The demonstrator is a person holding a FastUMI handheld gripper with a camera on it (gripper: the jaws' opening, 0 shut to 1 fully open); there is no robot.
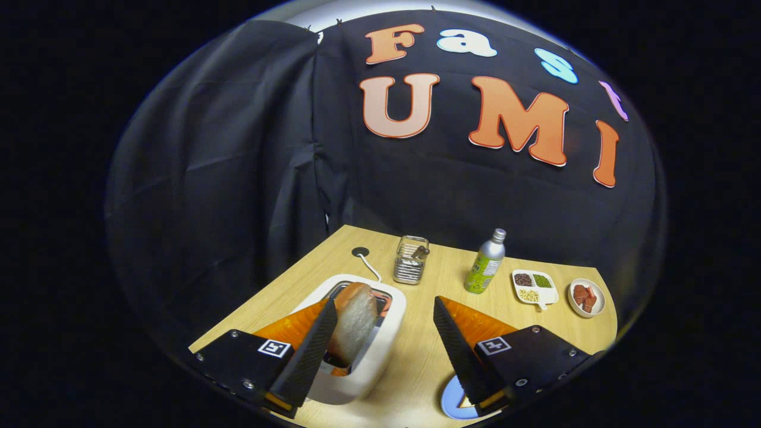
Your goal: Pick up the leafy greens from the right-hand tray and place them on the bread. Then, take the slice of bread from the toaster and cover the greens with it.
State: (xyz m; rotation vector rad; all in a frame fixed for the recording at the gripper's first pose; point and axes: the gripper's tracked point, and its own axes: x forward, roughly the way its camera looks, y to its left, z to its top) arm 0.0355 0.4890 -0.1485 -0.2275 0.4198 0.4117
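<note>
Bread stands upright in the slot of the white toaster, right against the inner face of my left finger, while the right finger is well apart from it over bare table. So the gripper is spread wide, holding nothing.

My worry is alignment: the slice sits beside one finger, not centred between the two. If I close from here, I judge the far finger would sweep a long way and could tip the slice, or push it against the slot wall and crumple it. The left finger might also catch the toaster's rim and drag the whole unit, whose white cord runs back to a hole in the table.

A blue plate edge shows under the right finger; I cannot tell what lies on it, nor see the greens.

The green bottle carries a label, too small to read. Each finger base bears a square marker, no words.
</note>
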